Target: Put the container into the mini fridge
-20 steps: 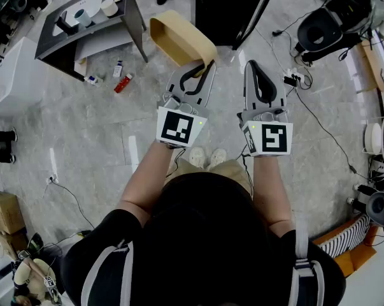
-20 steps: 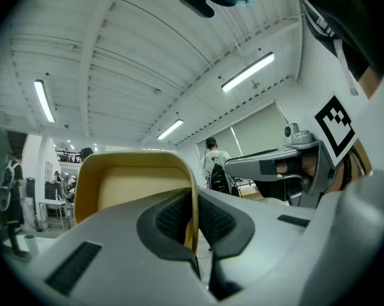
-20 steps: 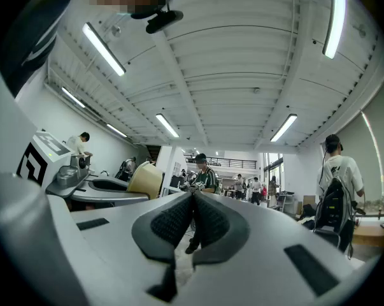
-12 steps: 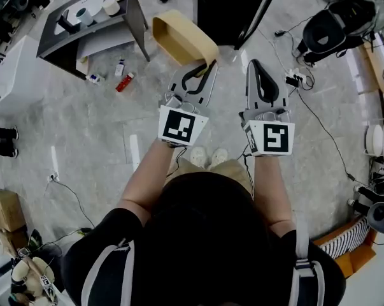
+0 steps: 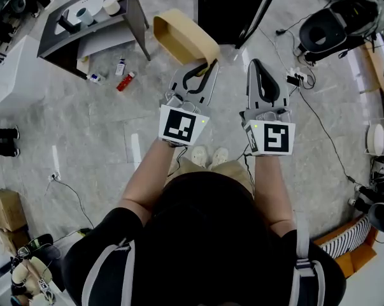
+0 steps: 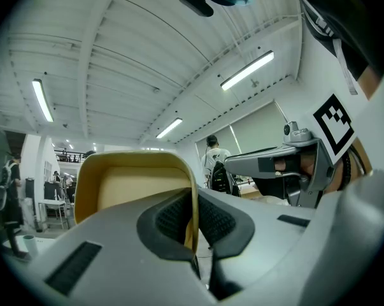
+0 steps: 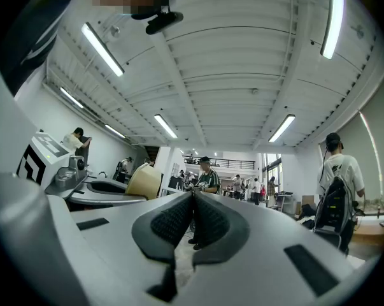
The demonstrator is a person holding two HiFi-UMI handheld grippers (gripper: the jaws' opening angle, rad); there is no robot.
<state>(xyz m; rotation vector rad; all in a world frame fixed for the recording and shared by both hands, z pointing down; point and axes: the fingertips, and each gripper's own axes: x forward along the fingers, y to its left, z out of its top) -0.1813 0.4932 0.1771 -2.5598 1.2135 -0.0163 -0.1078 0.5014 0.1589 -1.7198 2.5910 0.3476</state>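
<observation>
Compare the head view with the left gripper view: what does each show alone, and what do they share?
Only the head view shows the floor, the person's shoes and the grey shelf unit. Only the left gripper view shows the ceiling lights and the pads clamped on the wall of the container. Both show the container, the left gripper holding it, and the right gripper beside it.

The tan open container [image 5: 182, 38] hangs tilted, 1 wall clamped by the left gripper [image 5: 206, 67].
</observation>
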